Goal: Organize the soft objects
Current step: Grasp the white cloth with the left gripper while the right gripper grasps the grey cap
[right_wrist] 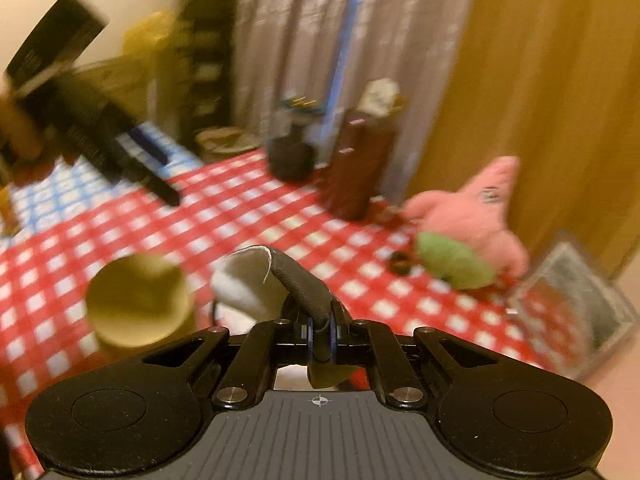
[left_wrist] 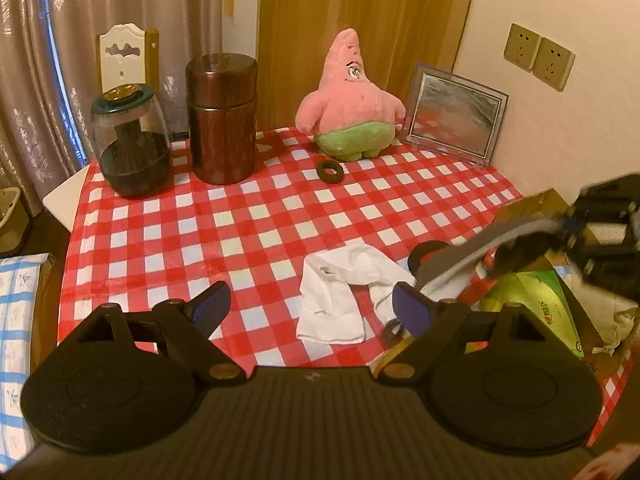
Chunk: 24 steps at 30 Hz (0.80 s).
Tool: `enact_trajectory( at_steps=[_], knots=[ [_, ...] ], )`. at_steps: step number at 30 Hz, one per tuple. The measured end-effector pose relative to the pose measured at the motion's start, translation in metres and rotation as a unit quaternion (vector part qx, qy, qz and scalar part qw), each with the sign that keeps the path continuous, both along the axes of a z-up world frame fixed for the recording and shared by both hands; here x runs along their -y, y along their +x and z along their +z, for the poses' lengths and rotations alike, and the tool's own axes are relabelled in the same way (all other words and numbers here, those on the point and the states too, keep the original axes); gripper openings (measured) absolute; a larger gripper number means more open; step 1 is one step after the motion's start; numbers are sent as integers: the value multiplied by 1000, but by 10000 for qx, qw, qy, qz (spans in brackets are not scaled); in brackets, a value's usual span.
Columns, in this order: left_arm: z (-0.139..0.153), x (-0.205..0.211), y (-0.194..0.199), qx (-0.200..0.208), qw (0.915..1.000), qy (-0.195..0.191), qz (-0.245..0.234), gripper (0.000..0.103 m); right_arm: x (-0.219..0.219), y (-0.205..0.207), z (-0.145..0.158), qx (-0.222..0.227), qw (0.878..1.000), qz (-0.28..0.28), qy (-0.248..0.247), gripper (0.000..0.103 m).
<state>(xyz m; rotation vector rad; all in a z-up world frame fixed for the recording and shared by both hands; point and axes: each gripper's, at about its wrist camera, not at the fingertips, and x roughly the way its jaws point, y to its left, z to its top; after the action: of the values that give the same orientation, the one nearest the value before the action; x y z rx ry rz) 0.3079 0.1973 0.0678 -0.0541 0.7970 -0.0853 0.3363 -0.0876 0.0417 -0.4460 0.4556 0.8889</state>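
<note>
Fabric this thin will weigh almost nothing and drape wherever it is unsupported, so the grey sock calls for a pinch near one end, where a fold gives the pads something to bite; a hold at the middle would likely let both ends trail. The right tool is pinched tight on it at the dark cuff end, and the pale toe flops forward above the red checked worktop. From the left wrist view the same sock hangs as a long grey strip, slanting down from that tool toward an open cardboard box at the worktop's right edge. It looks ribbed, charcoal outside and lighter within. A white sock lies crumpled on the cloth just ahead of the left tool, whose jaws stand wide with nothing between them. The pink starfish plush sits upright at the back.
</note>
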Motion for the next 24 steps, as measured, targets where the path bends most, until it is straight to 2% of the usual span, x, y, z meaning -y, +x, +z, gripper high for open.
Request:
enact_trajectory(
  at_steps=[5, 10, 17, 24],
  knots=[
    [-9, 7, 24, -159, 9997, 56, -151, 86, 15, 16, 9, 221, 9969, -749, 4, 7],
    [-37, 15, 58, -504, 9983, -43, -296, 86, 28, 33, -1, 139, 9918, -1271, -42, 7],
    [-84, 26, 111, -1148, 9921, -230, -450, 83, 36, 51, -25, -101, 9890, -1466, -169, 7],
    [-114, 27, 151, -1601, 9847, -509, -459, 83, 45, 64, -38, -297, 9859, -1641, -115, 7]
  ],
)
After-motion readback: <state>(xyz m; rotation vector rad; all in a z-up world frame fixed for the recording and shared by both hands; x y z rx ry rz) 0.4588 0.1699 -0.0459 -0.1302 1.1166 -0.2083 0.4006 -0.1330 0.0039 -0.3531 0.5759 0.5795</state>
